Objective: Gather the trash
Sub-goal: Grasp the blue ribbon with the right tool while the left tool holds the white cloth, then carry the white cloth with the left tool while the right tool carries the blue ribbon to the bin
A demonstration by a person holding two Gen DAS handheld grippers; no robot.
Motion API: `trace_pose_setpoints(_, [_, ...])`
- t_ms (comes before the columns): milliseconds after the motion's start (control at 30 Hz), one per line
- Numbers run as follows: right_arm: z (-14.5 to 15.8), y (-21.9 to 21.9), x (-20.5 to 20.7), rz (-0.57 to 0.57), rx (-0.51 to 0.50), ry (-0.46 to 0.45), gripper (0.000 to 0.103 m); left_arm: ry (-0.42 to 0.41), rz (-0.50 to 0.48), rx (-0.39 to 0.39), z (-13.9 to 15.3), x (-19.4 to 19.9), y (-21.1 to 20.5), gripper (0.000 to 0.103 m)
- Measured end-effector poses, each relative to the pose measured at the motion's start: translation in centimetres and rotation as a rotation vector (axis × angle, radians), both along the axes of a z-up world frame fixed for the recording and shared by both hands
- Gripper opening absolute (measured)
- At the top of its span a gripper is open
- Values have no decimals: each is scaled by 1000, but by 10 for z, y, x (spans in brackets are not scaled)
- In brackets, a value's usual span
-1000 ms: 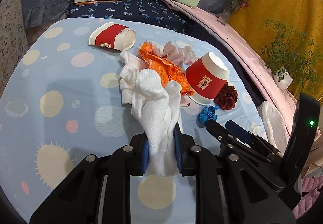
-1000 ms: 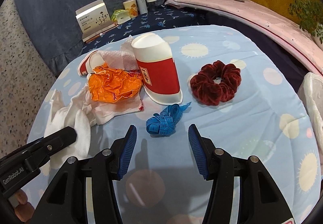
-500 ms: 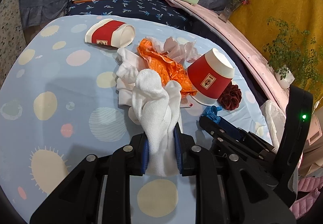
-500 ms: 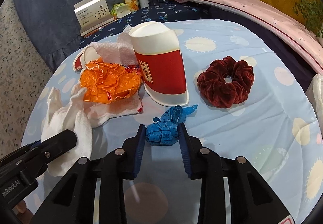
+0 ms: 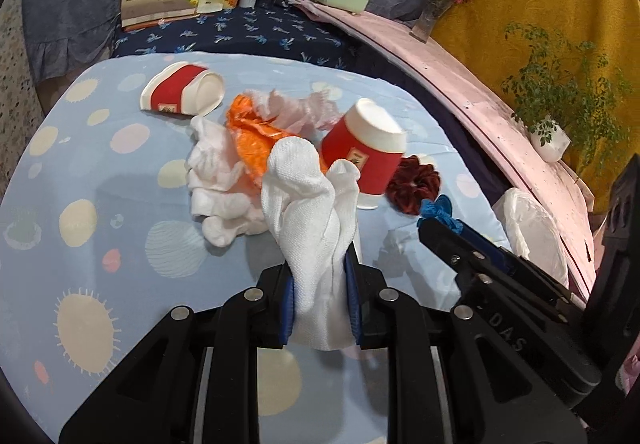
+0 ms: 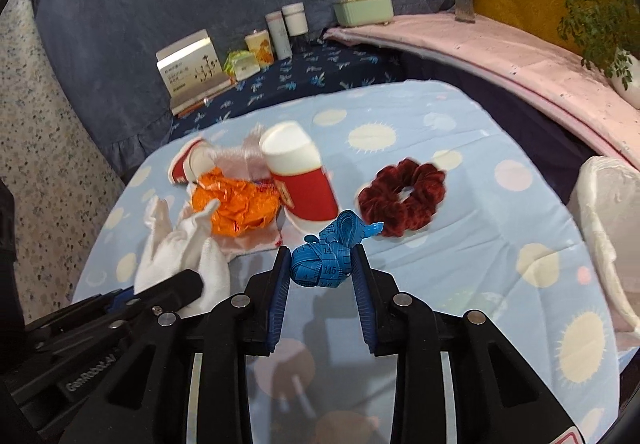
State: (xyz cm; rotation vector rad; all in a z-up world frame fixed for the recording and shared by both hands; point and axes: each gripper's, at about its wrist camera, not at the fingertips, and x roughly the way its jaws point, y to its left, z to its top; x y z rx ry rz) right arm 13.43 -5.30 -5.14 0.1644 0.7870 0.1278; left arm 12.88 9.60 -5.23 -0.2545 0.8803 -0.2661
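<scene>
My left gripper (image 5: 320,264) is shut on a white glove (image 5: 308,203) that stands up between its blue pads. My right gripper (image 6: 322,256) is shut on a bundled blue measuring tape (image 6: 324,264), held just above the sun-patterned tablecloth (image 6: 460,268). Behind them lie an orange wrapper (image 6: 236,203), pink tissue (image 5: 296,107), an upside-down red paper cup (image 6: 304,179) and a second red cup (image 5: 180,93) on its side. Another white glove (image 5: 216,179) lies flat by the wrapper. The right gripper (image 5: 436,219) shows at the right of the left wrist view.
A dark red scrunchie (image 6: 404,191) lies right of the upright cup. A white plastic bag (image 6: 604,211) hangs at the table's right edge. Boxes and bottles (image 6: 280,31) stand on the dark shelf behind, with a pink ledge and plants (image 5: 548,115) to the right.
My right gripper's jaws closed on the blue tape and raised it off the cloth. The left gripper drifted a little with the glove still in it.
</scene>
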Motion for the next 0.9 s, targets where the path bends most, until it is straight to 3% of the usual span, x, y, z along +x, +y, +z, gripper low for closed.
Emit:
trace_pose_setpoints(400, [52,-69,-38,-105,36,-127,29,-77,-104,38,39,-15,-62,21])
trace_pose_setpoints(900, [65,-177,-79,-319,32,-186,30,-160,-296,68,70,-26,-171,21])
